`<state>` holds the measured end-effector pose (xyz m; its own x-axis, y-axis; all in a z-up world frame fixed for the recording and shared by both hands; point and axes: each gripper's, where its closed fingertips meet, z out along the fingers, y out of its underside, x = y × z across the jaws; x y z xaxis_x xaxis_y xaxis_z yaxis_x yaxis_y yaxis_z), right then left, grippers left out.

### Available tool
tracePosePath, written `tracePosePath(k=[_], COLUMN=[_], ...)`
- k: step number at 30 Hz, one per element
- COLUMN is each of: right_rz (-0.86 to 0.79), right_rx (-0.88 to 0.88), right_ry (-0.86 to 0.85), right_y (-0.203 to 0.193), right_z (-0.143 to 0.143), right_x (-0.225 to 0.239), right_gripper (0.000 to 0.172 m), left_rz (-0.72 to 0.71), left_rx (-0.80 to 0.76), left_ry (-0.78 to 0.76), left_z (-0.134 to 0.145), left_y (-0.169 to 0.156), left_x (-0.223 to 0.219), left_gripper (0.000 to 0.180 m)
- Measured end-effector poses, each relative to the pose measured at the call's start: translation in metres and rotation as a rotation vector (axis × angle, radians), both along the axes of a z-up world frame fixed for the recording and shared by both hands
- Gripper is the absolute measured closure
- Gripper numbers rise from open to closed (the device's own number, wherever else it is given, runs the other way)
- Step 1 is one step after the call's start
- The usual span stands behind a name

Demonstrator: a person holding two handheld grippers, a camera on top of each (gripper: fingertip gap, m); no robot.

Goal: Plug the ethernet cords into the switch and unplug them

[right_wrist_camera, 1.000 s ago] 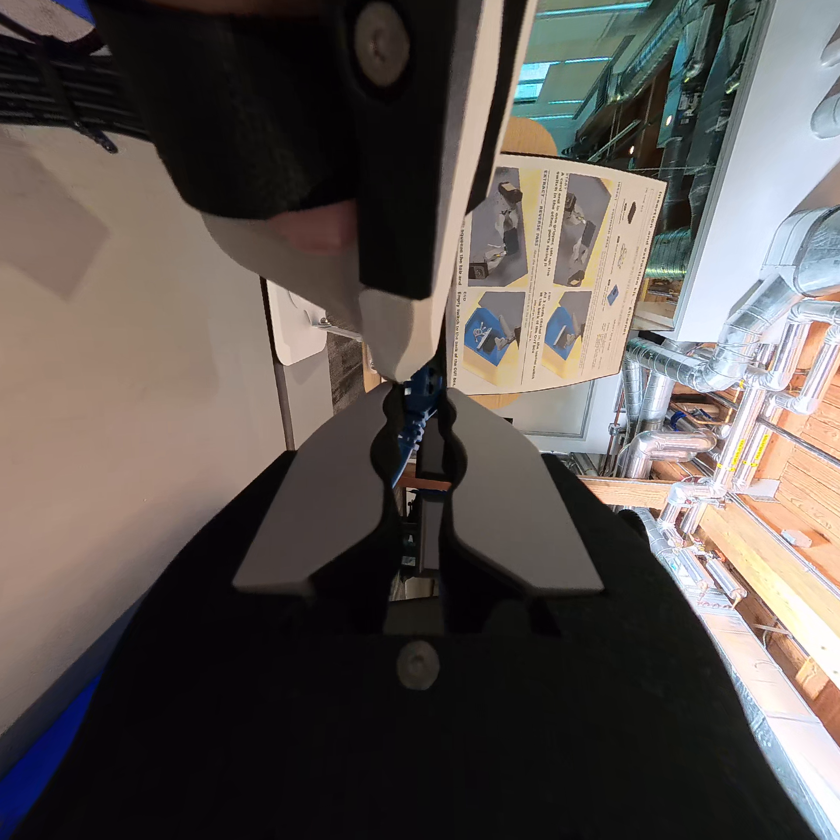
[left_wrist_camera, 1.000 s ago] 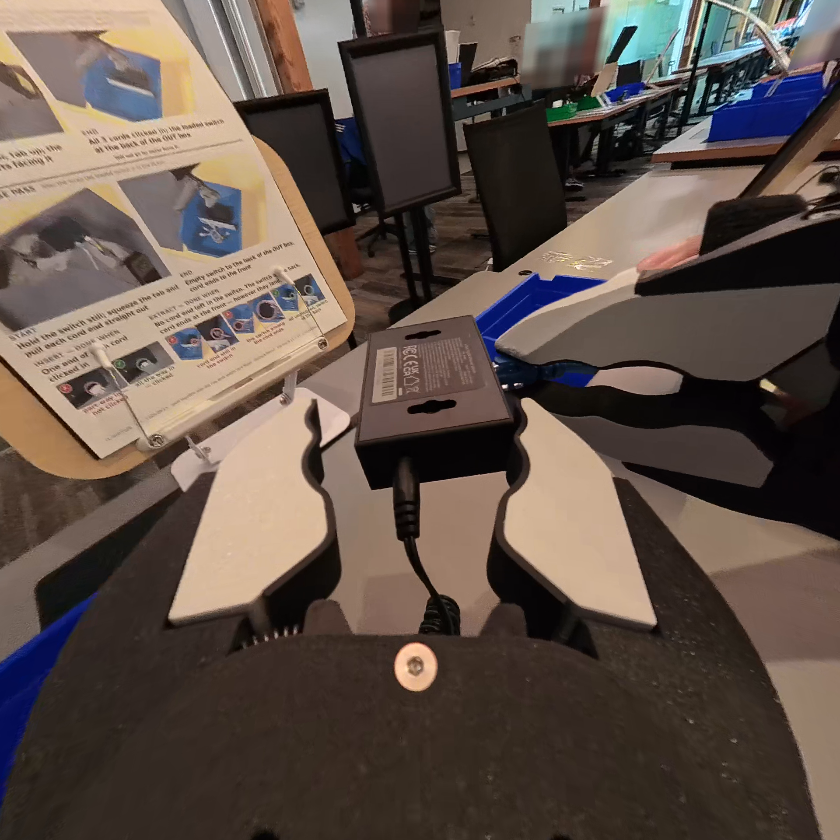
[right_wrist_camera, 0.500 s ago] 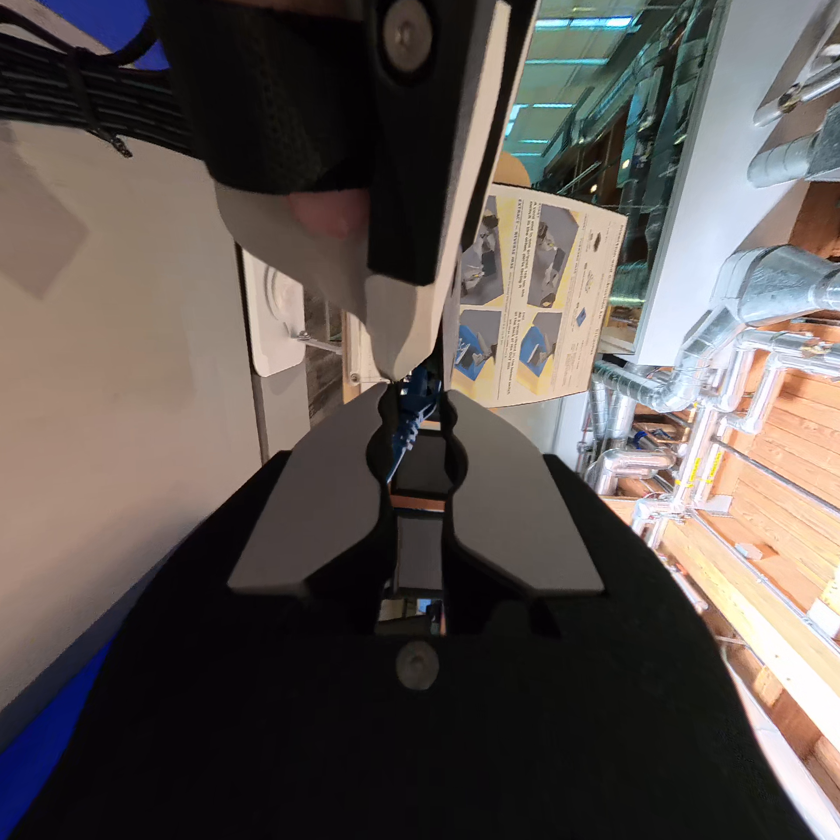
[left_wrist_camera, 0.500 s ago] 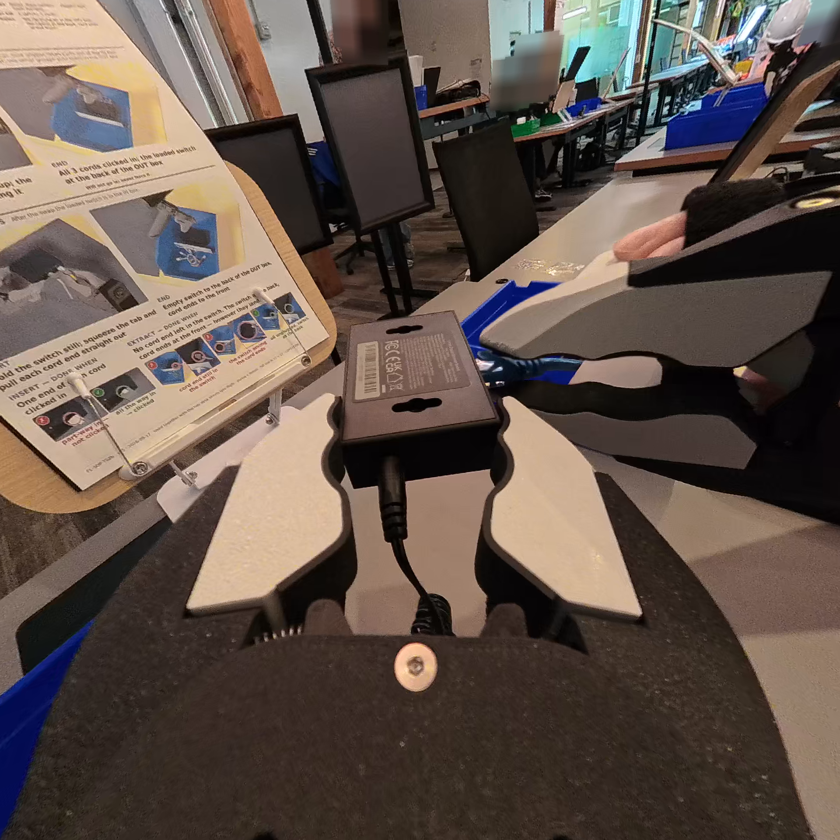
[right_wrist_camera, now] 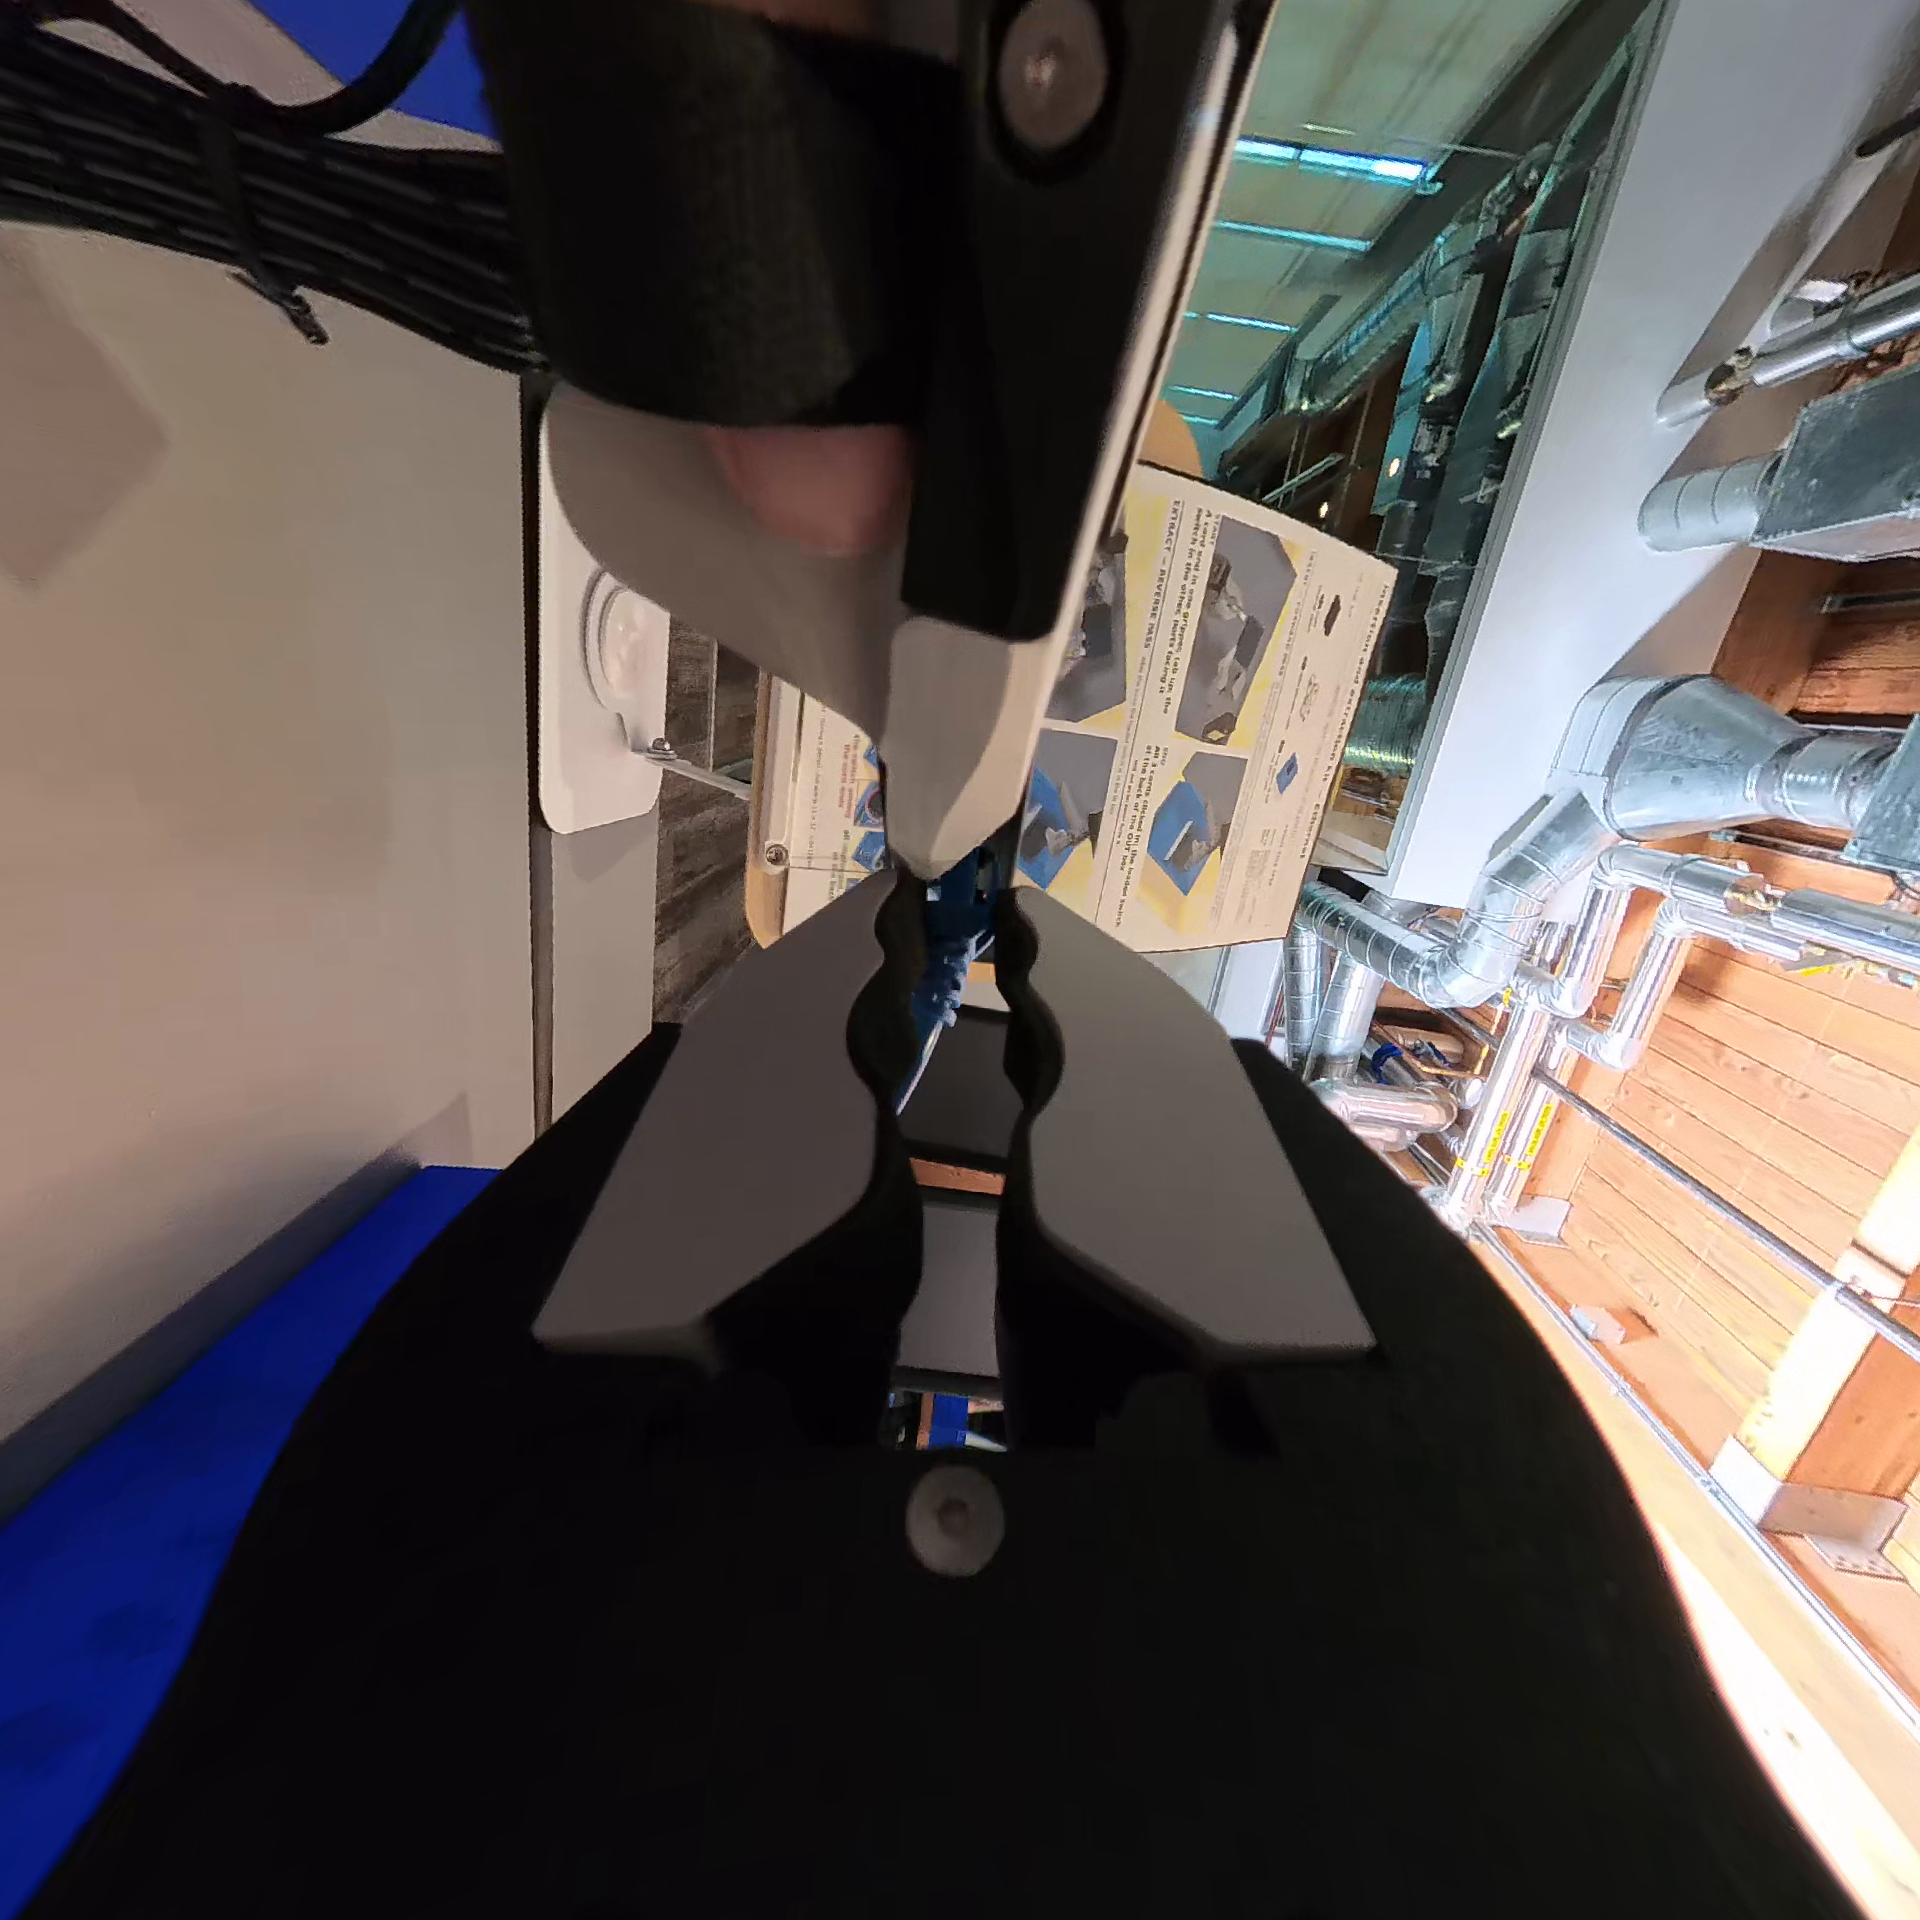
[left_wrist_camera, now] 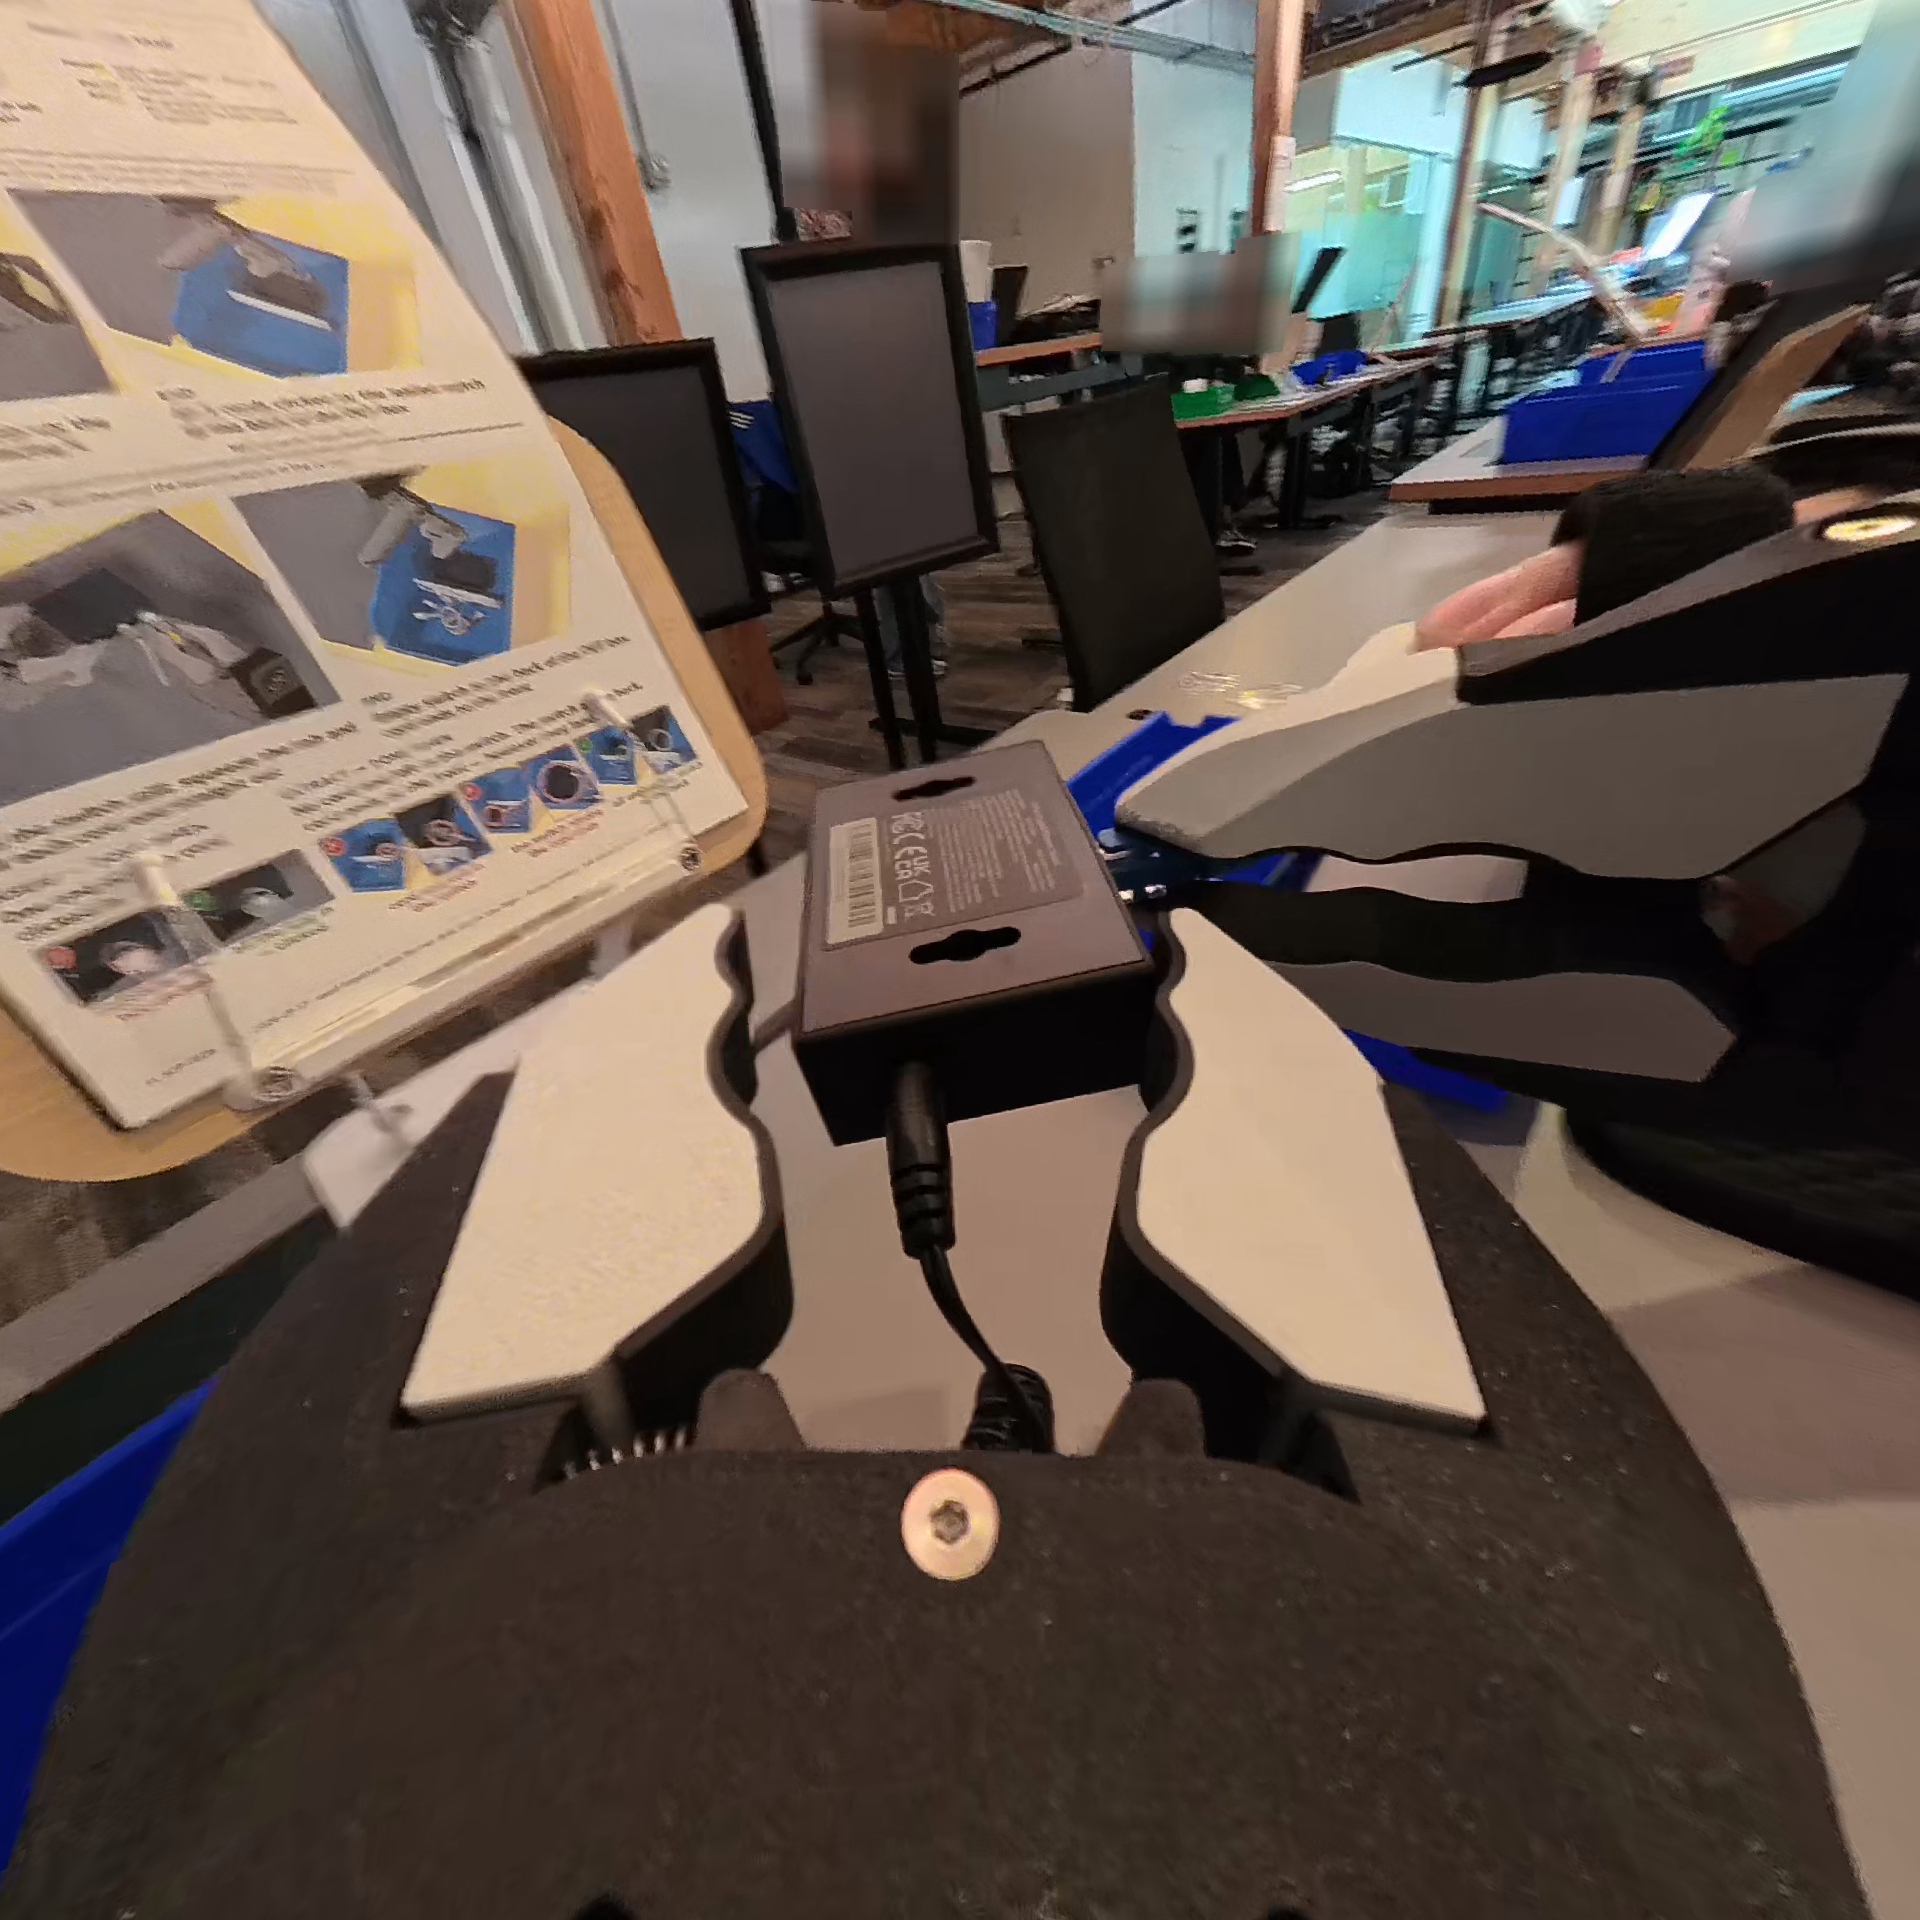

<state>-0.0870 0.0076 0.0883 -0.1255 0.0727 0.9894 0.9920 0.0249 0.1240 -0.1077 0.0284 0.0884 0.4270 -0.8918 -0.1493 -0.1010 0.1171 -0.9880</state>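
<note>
- The left gripper point(left_wrist_camera: 945, 997) has the black switch point(left_wrist_camera: 961, 914) between its two fingers point(left_wrist_camera: 613, 1122). The right finger sits against the box's side; at the left finger a thin dark gap shows, so a firm squeeze cannot be told for sure.
- The switch is up off the grey worktop point(left_wrist_camera: 1714, 1434), with its label side facing up. That way the side with the holes points to the right, toward the other gripper.
- A black power cord point(left_wrist_camera: 920, 1174) comes out of the near end of the switch and runs back between the fingers, so it stays out of the way.
- The right gripper point(right_wrist_camera: 951, 935) comes in from the side, turned over, with its fingers clenched on the blue ethernet plug point(right_wrist_camera: 951, 961). Holding the plug near its tip likely keeps it stiff for pushing or pulling.
- From the left wrist view, the blue plug sits right at the switch's right side. Whether it is fully in the hole cannot be told.
- A blue bin point(left_wrist_camera: 1164, 753) lies just behind the switch.
- A picture sheet point(left_wrist_camera: 260, 623) stands on a stand to the left, likely to show the steps.
</note>
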Motion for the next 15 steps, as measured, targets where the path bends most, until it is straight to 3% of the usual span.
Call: tracePosePath(k=[5,15], right_rz=[0.001,-0.006], right_rx=[-0.012,-0.002], right_ry=[0.001,-0.070], right_y=[-0.001,-0.006], right_z=[-0.004,0.002], right_x=[0.001,-0.003], right_gripper=[0.160,0.159], left_rz=[-0.070,-0.065], left_rx=[-0.073,0.008], left_ry=[0.003,0.023], left_z=[-0.007,0.002], left_y=[-0.004,-0.008], left_x=[0.004,0.000], left_gripper=[0.117,0.117])
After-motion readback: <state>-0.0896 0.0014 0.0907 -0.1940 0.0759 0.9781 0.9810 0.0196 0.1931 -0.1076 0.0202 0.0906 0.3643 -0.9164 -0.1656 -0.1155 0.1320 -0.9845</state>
